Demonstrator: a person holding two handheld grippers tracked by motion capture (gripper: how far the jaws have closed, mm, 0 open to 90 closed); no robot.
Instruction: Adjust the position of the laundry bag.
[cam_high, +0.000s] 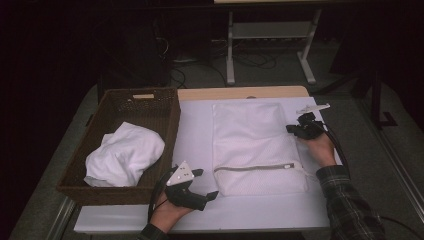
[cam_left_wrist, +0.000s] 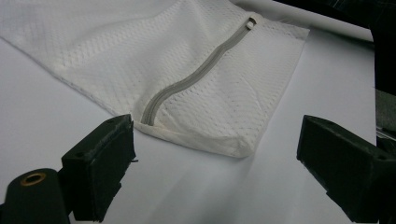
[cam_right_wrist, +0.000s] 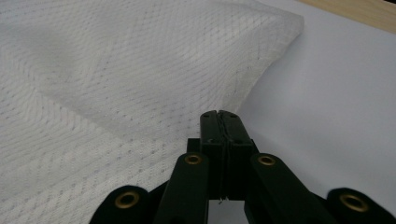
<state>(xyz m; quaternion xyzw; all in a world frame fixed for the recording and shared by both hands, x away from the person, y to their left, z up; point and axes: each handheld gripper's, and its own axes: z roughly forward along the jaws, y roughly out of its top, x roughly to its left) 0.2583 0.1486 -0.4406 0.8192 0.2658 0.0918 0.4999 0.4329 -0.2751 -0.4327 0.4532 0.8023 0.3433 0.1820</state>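
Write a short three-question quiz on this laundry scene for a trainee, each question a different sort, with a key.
1. True or false: the zipper on the mesh bag is closed.
2. Which gripper has its jaws shut? A) left gripper B) right gripper
3. Where does the crumpled white cloth lie?

Key
1. True: the grey zipper runs shut along the bag to its pull.
2. B: the right gripper's jaws are pressed together at the bag's edge; whether mesh is pinched between them cannot be told. The left gripper's jaws stand wide apart.
3. In the wicker basket, left of the bag.
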